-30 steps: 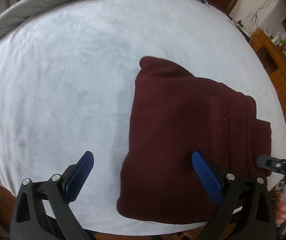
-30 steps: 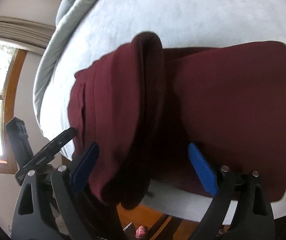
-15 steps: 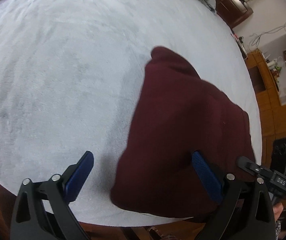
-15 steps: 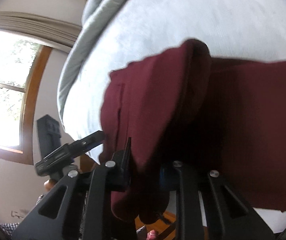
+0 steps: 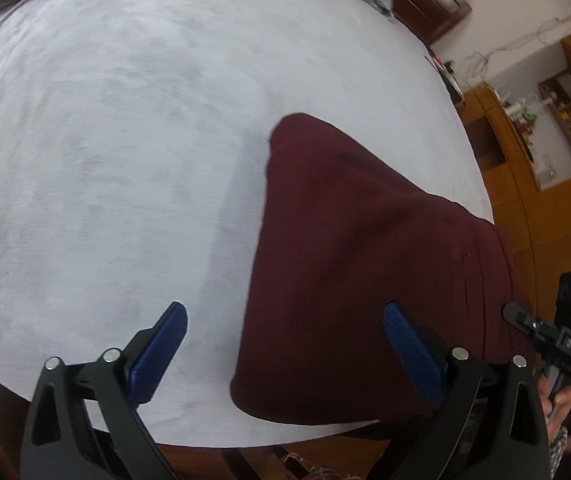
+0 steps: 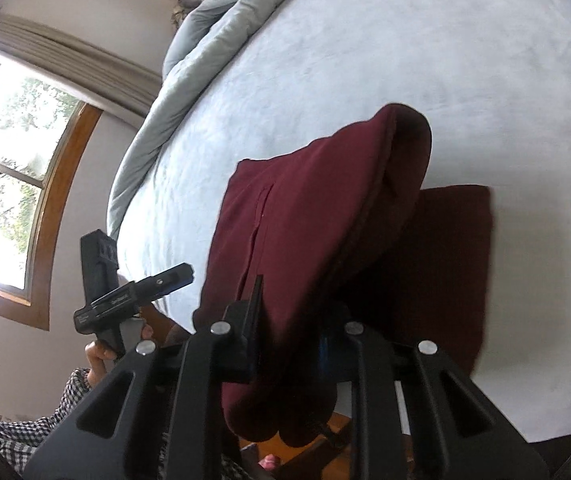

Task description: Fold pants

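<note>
Bed: pale cover, rumpled grey quilt along its far edge; carries the pants.
Pants: maroon, already doubled, lying at the bed's near edge toward its right corner; long axis runs from near edge to far edge, one lifted end rising off the cover.
Right gripper: jaws clamped on the pants' near end, holding it raised; the nearer tool.
Left gripper: jaws apart, empty, the pants' left edge lying between them.

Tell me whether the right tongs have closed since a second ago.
Yes. The right tongs, wide open a second ago, are now clamped on the lifted edge of the maroon pants above the bed.
</note>
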`<action>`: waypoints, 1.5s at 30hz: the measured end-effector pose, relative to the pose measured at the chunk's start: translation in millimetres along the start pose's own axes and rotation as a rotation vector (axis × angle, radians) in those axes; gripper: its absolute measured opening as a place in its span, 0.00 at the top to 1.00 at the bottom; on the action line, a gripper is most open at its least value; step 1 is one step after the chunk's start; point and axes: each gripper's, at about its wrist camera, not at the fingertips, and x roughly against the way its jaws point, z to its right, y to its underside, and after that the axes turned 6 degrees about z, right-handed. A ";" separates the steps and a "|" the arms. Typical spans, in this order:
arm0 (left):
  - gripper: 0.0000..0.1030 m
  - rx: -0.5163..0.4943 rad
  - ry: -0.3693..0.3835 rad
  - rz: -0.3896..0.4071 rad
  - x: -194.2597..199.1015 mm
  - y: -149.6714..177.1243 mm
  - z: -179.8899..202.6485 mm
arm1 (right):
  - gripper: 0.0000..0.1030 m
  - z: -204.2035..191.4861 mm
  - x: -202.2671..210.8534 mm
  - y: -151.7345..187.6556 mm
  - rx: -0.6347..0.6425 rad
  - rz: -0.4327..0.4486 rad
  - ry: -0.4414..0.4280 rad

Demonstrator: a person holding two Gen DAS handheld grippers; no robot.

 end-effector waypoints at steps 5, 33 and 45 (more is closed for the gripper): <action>0.04 -0.040 -0.001 -0.029 -11.3 5.4 18.1 | 0.81 11.3 -2.6 -3.4 -0.023 0.009 0.029; 0.04 -0.144 -0.074 -0.105 -36.6 16.7 52.1 | 0.43 88.5 -37.4 -68.3 -0.135 0.020 0.208; 0.04 -0.120 -0.089 -0.121 -47.5 14.6 52.4 | 0.92 118.5 -66.1 -84.2 -0.292 0.024 0.185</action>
